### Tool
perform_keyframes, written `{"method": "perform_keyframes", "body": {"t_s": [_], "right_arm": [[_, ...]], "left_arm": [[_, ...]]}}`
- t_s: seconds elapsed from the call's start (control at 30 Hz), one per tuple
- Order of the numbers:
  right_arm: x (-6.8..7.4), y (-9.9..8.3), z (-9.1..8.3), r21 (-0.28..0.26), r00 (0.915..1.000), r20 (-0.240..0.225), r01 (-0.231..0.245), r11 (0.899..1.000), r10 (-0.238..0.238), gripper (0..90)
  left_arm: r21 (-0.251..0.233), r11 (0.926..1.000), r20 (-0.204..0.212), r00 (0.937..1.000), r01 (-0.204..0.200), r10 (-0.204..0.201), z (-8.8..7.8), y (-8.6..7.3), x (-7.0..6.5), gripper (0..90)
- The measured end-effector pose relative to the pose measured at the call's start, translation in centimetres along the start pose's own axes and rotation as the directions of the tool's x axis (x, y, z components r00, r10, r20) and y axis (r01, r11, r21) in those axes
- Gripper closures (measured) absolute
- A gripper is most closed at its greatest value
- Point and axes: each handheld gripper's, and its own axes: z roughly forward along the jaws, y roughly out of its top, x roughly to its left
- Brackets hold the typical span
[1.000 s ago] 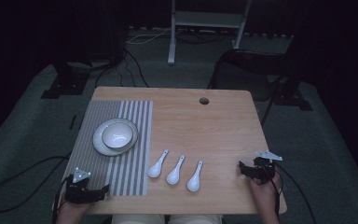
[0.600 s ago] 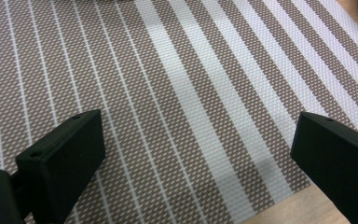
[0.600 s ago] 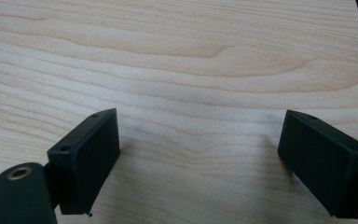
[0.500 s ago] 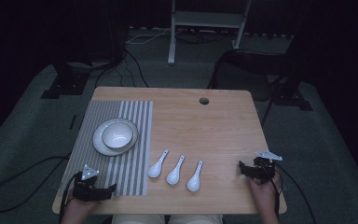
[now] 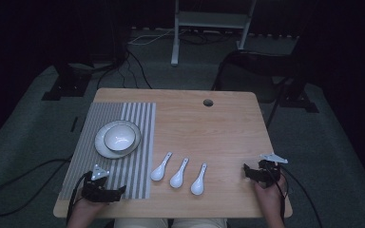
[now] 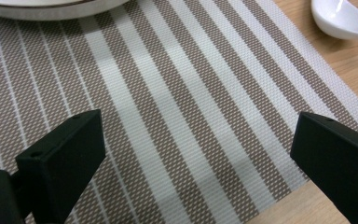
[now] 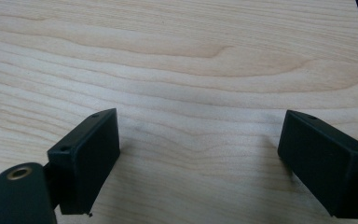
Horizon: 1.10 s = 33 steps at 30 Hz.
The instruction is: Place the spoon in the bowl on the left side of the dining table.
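The left gripper [image 5: 119, 192] and right gripper [image 5: 246, 172] sit low near the person, jaws spread wide, both holding nothing.

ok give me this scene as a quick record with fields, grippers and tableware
left gripper: open, empty, over the near edge of the striped placemat
right gripper: open, empty, over bare wood at the table right side
bowl: sits on a plate, on the placemat
spoons: three white ones, left, middle, right, in a row on the wood beside the placemat
held: nothing
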Motion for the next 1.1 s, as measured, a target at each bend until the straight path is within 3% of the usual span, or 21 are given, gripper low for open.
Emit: {"method": "perform_keyframes", "body": {"t_s": [0.57, 1.1], "right_arm": [[0.0, 0.0, 0.0, 0.000, 1.0000, 0.000, 0.000, 1.000, 0.000, 12.0], [0.0, 0.0, 0.0, 0.000, 1.0000, 0.000, 0.000, 1.000, 0.000, 12.0]], "left_arm": [[-0.007, 0.9989, 0.033, 0.9983, -0.047, 0.047, 0.6, 1.8, -1.4, 4.4], [-0.025, 0.9948, 0.077, 0.9920, -0.098, 0.100, 0.9, 4.3, -3.3, 4.6]]}}
